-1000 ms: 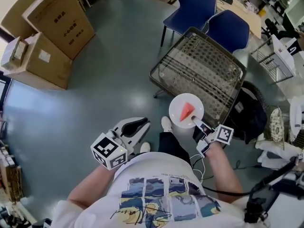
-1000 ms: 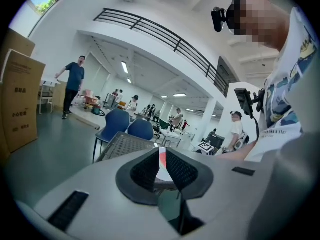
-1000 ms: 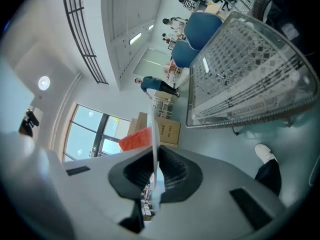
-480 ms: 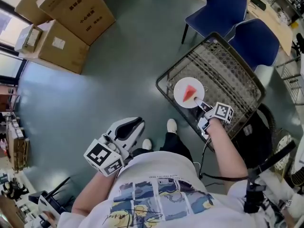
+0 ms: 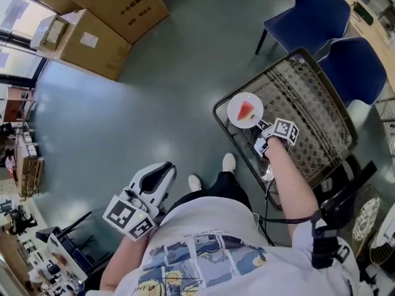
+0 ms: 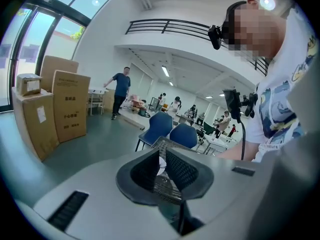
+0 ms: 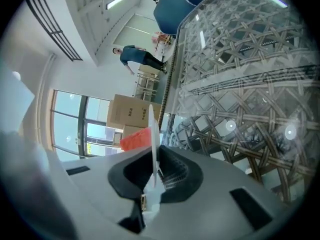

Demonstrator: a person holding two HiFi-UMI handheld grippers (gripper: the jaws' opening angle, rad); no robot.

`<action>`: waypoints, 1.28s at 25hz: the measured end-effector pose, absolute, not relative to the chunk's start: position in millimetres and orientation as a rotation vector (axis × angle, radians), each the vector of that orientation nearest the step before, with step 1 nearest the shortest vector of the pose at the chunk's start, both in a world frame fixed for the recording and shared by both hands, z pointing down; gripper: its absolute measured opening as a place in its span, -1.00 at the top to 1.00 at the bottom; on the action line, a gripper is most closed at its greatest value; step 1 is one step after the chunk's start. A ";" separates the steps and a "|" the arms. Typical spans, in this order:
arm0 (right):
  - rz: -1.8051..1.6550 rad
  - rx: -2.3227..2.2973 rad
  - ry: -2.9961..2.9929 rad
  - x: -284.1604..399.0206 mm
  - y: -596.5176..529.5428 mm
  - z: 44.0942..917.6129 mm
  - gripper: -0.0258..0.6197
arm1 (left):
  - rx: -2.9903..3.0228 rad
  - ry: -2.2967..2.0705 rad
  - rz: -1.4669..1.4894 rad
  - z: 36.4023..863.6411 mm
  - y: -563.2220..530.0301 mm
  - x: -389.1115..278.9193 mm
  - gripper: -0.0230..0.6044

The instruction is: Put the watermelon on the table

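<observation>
A red wedge of watermelon [image 5: 246, 110] lies on a small white plate [image 5: 242, 116]. My right gripper [image 5: 261, 132] is shut on the plate's near rim and holds it over the near-left corner of the glass-topped woven table [image 5: 308, 113]; whether the plate touches the glass I cannot tell. In the right gripper view the plate [image 7: 153, 126] stands edge-on between the pads of the right gripper [image 7: 153, 154], with the watermelon [image 7: 136, 139] on its left and the table [image 7: 240, 79] just beyond. My left gripper [image 5: 154, 176] hangs by my left side with nothing in it; in its own view the left gripper [image 6: 162, 156] has its jaws nearly together.
Two blue chairs [image 5: 321, 17] stand behind the table. Cardboard boxes [image 5: 105, 11] are stacked at the far left on the grey floor [image 5: 154, 91]. My feet [image 5: 228, 163] are just before the table's corner. A black stand [image 5: 330, 227] is at my right. People [image 6: 120, 86] stand far off.
My right gripper has carried the plate with the watermelon forward and down, from beside the table's edge to over its corner. The left gripper has drifted back toward my left side.
</observation>
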State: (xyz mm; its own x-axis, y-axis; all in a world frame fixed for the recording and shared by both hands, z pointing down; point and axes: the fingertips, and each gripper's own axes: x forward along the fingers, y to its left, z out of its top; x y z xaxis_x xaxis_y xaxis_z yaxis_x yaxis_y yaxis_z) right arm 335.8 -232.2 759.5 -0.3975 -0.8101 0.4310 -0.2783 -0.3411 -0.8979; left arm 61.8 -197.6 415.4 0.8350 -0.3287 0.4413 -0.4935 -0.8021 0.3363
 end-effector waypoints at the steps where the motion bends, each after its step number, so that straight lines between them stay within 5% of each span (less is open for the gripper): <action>1: -1.802 -1.420 1.491 335.6 -235.7 765.3 0.84 | 2.565 -0.628 0.507 415.5 -200.3 59.9 0.78; 19: -1.985 -1.631 1.436 337.7 -251.6 801.1 0.83 | 2.530 -0.696 0.487 427.3 -226.0 58.4 0.78; 24: -2.007 -1.740 1.446 337.4 -251.9 799.1 0.55 | 2.536 -0.671 0.503 427.1 -226.5 61.0 0.78; 32: -2.056 -1.971 1.636 336.4 -250.2 803.2 0.45 | 2.555 -0.650 0.519 428.5 -227.0 68.0 0.78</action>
